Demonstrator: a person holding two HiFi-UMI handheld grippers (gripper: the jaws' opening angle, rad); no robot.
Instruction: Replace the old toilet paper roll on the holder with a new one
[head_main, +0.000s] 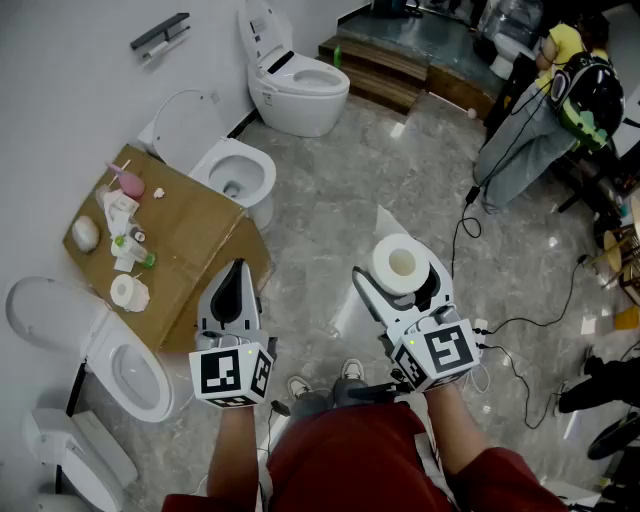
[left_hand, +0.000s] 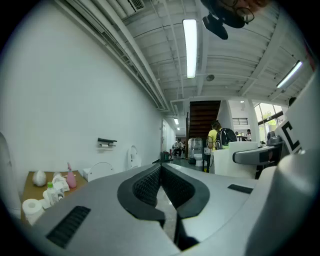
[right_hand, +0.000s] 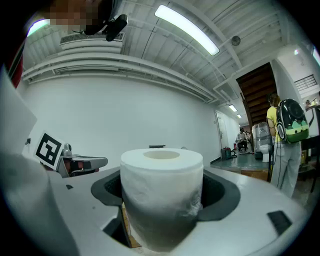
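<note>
My right gripper (head_main: 398, 274) is shut on a full white toilet paper roll (head_main: 400, 260), held upright with its core hole facing up. In the right gripper view the roll (right_hand: 161, 190) fills the space between the dark pads (right_hand: 222, 192). My left gripper (head_main: 237, 268) is held level beside it on the left, shut with nothing in it; its pads (left_hand: 150, 182) meet at the tips. The black wall holder (head_main: 160, 35) is far off at the upper left. In the left gripper view, something white hangs under the holder (left_hand: 107, 143).
A cardboard box (head_main: 195, 235) at the left carries bottles, small items and a spare roll (head_main: 128, 292). Several toilets stand along the wall (head_main: 300, 85). A person with a backpack (head_main: 585, 90) stands at the upper right. Cables (head_main: 520, 330) trail over the floor.
</note>
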